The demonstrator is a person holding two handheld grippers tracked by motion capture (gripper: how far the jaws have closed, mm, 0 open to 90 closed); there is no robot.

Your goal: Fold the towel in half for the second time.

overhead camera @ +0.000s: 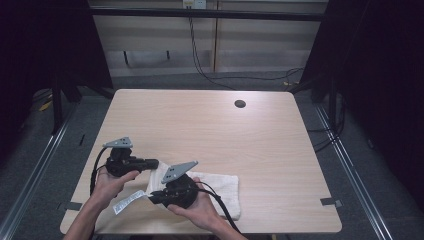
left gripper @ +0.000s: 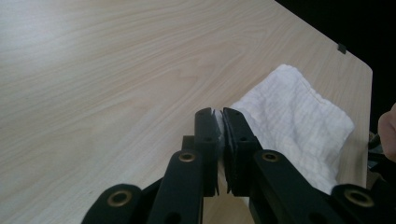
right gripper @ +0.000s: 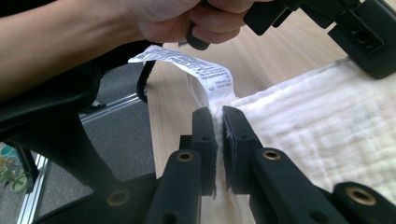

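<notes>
Near the front edge of the light wood desk [overhead camera: 200, 130] lies a white towel [overhead camera: 222, 187], folded, flat on the right, lifted at its left end. Left gripper [overhead camera: 152, 163] pinches the towel's far left corner, jaws pressed together on the cloth; left gripper view shows fabric between them. Right gripper [overhead camera: 154, 196] pinches the near left corner just beside the white care label [right gripper: 196, 70], jaws closed on the edge. Both grippers sit close together, left hand [overhead camera: 112, 182] and right hand [overhead camera: 200, 210] gripping the handles. Small dark hole [overhead camera: 240, 104] at desk's far side.
</notes>
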